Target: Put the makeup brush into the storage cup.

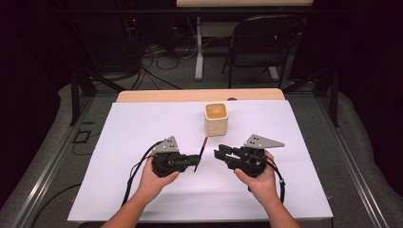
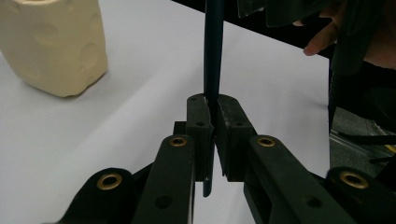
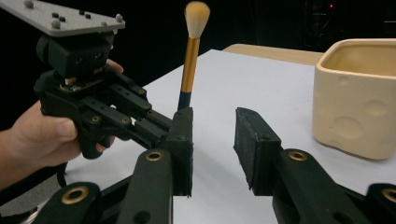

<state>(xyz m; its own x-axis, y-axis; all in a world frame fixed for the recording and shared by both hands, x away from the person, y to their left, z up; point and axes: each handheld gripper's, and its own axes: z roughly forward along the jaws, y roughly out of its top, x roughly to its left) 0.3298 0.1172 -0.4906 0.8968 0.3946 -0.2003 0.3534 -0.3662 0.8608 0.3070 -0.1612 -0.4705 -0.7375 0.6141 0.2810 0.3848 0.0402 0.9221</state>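
Observation:
My left gripper (image 1: 196, 161) is shut on the dark handle of a make-up brush (image 1: 201, 153), which stands tilted with its gold ferrule and pale bristles up. In the left gripper view the pads (image 2: 201, 116) press on the handle (image 2: 214, 56). The right gripper (image 1: 217, 154) faces it from the right, a short way off. Its jaws (image 3: 214, 140) stand open with nothing between them, and the brush (image 3: 191, 60) rises just beyond them. A cream, dimpled square cup (image 1: 216, 118) stands upright behind both grippers, empty as far as I can see.
A white sheet (image 1: 142, 133) covers the wooden table (image 1: 157, 96). Beyond the table stand a black folding chair (image 1: 261, 42) and a white table leg (image 1: 198, 47) among floor cables. Grey padding (image 1: 347, 142) borders the table at right.

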